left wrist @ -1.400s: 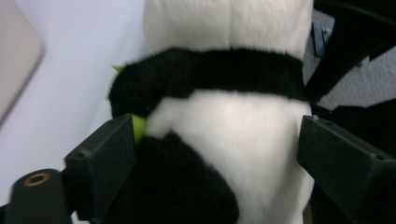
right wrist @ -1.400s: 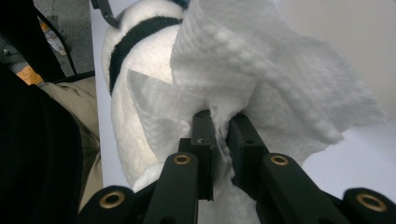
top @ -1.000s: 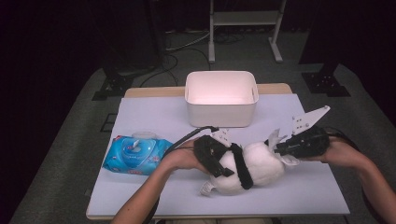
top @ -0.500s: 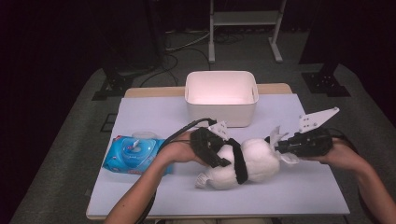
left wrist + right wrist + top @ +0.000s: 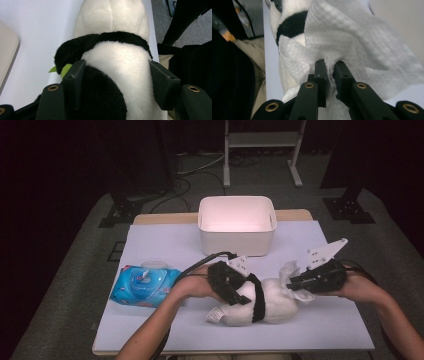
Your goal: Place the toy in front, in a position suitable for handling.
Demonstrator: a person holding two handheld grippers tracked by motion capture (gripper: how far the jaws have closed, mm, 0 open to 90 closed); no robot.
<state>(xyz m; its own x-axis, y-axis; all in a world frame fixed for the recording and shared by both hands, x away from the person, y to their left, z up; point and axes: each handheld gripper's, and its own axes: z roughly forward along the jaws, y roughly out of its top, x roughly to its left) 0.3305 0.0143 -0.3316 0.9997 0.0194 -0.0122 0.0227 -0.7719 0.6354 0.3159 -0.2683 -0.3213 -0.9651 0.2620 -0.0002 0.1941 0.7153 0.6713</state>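
White table [image 5: 165, 245] | panda plush [image 5: 120, 65] between left jaws, seemingly gripped | right jaws pinch wipe [image 5: 362, 45]

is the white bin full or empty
Empty as far as shows: the bin shows bare inner walls in the high view; its floor is partly hidden.

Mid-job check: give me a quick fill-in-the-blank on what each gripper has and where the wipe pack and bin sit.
1. The left gripper has its jaws around the black-and-white plush ____, which lies on the table.
2. The right gripper is shut on a white ____.
3. The blue pack of wet wipes lies on the person's ____ side of the table.
4. The white plastic bin stands ____ the toy.

Missing words: panda; wipe; left; behind
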